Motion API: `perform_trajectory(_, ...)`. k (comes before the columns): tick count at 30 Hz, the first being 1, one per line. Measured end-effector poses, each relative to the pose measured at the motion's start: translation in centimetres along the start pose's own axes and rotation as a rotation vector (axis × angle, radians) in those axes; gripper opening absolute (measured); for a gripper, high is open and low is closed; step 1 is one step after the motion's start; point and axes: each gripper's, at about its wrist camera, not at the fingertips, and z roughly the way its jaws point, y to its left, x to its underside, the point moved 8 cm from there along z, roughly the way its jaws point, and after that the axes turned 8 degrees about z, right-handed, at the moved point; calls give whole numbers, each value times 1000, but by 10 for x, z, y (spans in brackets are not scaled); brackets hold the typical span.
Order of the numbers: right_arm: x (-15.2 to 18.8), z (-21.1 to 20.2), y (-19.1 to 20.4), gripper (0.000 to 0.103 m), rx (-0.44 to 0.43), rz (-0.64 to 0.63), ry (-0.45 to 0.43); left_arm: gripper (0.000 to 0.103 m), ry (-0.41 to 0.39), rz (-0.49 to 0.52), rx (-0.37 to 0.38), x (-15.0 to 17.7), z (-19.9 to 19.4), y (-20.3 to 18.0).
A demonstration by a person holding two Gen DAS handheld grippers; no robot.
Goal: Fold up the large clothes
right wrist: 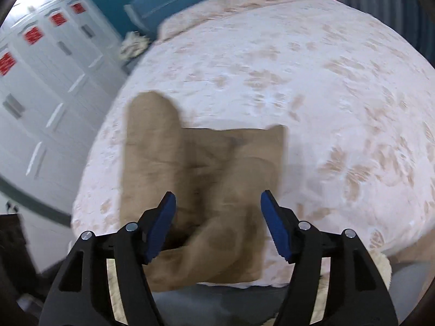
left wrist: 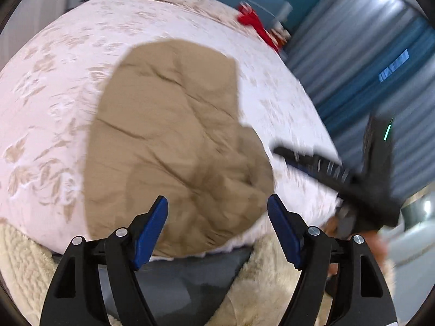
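The tan, quilted, padded garment (left wrist: 174, 146) lies flat on the bed with its pale pink floral bedspread (left wrist: 49, 103), its near hem reaching the bed's front edge. Both grippers hover above that near edge with jaws spread wide and nothing between them. The left gripper (left wrist: 217, 228) looks along the garment toward 12 o'clock; the cloth fills the space ahead of its jaws and runs up and slightly to 11 o'clock. The right gripper (right wrist: 217, 222) sits over the same near hem, the garment (right wrist: 201, 190) straight ahead at 12 o'clock.

The garment's long axis runs away from the person, from the near edge toward the headboard. Judging by this, the next fold turns on the near hem, and both grippers look about equally close to it, the left over its left part and the right over its right part.

The right wrist view shows what looks like a sleeve (right wrist: 152, 135) folded along the garment's left side at 11 o'clock, and a squared far edge; the left view does not show that clearly. The left wrist view alone shows the right gripper (left wrist: 282, 153), blurred, at 3 o'clock, beside the garment's right edge, and a rumpled fold near the hem at 1 o'clock from the jaws.
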Motion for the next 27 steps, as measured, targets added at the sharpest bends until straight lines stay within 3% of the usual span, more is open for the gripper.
perform_trajectory(3,-4,23,-32,62,-62,169,71,73,-50,-52,-87,-19,-8,32)
perform_trajectory(5,-13,45,-40,56,-49,193,109,73,-99,-89,-130,-37,-14,59)
perform_trajectory(6,-18,55,-39,51,-32,173,118,73,-114,-106,-136,-47,-14,67)
perform_trajectory(8,-27,80,-29,19,-33,137,159,73,-154,-149,-177,-72,-7,85)
perform_trajectory(9,-30,89,-24,12,-41,132,175,73,-160,-155,-212,-83,-4,93)
perform_trajectory(11,-40,100,-8,8,-58,102,176,73,-176,-146,-244,-93,-2,102)
perform_trajectory(14,-50,110,26,8,-72,-42,135,73,-129,-149,-269,-94,23,112)
perform_trajectory(18,-35,170,15,8,37,-95,226,71,-21,-197,-224,-66,66,115)
perform_trajectory(19,-32,176,13,8,41,-106,235,71,-27,-191,-233,-63,69,114)
perform_trajectory(23,-38,162,12,13,82,-135,261,72,-23,-103,-293,-58,76,101)
perform_trajectory(24,-44,145,10,17,105,-134,241,72,-19,-91,-288,-57,76,98)
perform_trajectory(25,-53,121,11,28,112,-126,197,72,-18,-85,-287,-57,77,98)
perform_trajectory(26,-61,108,10,46,107,-120,165,72,-19,-79,-290,-57,78,98)
perform_trajectory(27,-71,84,16,54,79,-107,101,73,-20,-77,-294,-57,78,98)
